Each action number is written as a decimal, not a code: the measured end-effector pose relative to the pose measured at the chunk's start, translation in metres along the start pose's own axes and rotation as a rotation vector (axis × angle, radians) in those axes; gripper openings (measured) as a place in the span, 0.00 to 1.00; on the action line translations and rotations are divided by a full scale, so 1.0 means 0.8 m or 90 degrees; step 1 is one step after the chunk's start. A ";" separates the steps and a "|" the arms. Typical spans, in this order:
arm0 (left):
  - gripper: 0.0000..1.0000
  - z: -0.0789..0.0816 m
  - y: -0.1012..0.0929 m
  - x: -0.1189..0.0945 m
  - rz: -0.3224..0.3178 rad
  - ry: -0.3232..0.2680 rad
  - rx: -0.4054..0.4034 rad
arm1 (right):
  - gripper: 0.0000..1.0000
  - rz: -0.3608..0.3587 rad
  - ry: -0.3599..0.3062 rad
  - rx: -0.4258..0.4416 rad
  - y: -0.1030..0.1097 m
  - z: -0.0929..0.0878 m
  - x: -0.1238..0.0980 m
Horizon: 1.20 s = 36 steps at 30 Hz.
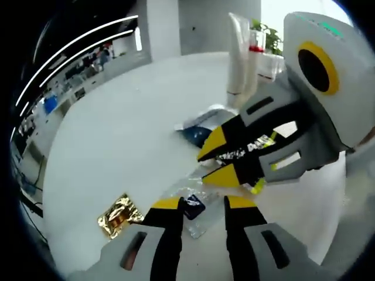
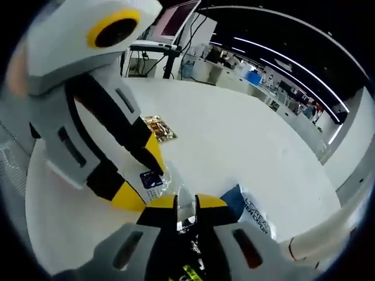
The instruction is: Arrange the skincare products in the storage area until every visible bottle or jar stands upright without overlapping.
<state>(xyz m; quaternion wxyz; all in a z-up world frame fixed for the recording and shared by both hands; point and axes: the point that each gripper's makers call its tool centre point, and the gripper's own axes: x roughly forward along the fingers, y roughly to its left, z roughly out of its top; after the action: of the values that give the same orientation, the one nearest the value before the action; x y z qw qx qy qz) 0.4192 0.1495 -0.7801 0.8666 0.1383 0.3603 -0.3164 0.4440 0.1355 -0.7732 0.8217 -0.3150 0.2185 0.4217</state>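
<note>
A clear plastic packet [image 1: 188,193] lies crumpled on the white table [image 1: 117,129], with a small dark blue item [image 1: 194,208] inside. My left gripper [image 1: 203,203] is open, and the blue item sits between its yellow-tipped jaws. My right gripper [image 1: 218,158] comes in from the right, shut on the packet's printed end [image 1: 240,153]. In the right gripper view my right gripper [image 2: 186,202] pinches the clear plastic [image 2: 186,212], and the left gripper [image 2: 140,172] straddles the blue item [image 2: 151,178]. A white tube [image 1: 239,55] stands upright behind.
A gold foil sachet [image 1: 119,215] lies flat near the left gripper, also seen as the gold sachet [image 2: 158,129]. A blue sachet [image 1: 196,133] lies beyond the packet and appears as a blue sachet [image 2: 247,208] beside my right jaws. The white tube [image 2: 313,241] leans in at lower right.
</note>
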 end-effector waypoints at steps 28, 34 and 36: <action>0.26 0.002 0.000 -0.002 0.002 0.017 0.011 | 0.28 -0.065 -0.018 0.171 -0.021 -0.033 -0.068; 0.27 0.004 0.000 -0.008 0.005 0.017 0.013 | 0.30 -0.063 -0.020 0.175 -0.018 -0.035 -0.073; 0.28 0.004 0.000 -0.009 0.006 0.016 0.013 | 0.31 -0.063 -0.022 0.180 -0.018 -0.034 -0.076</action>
<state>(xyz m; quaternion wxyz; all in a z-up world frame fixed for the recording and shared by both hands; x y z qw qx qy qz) 0.4168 0.1510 -0.7723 0.8619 0.1524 0.3675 -0.3144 0.4203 0.0764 -0.7497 0.8811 -0.1996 0.2460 0.3512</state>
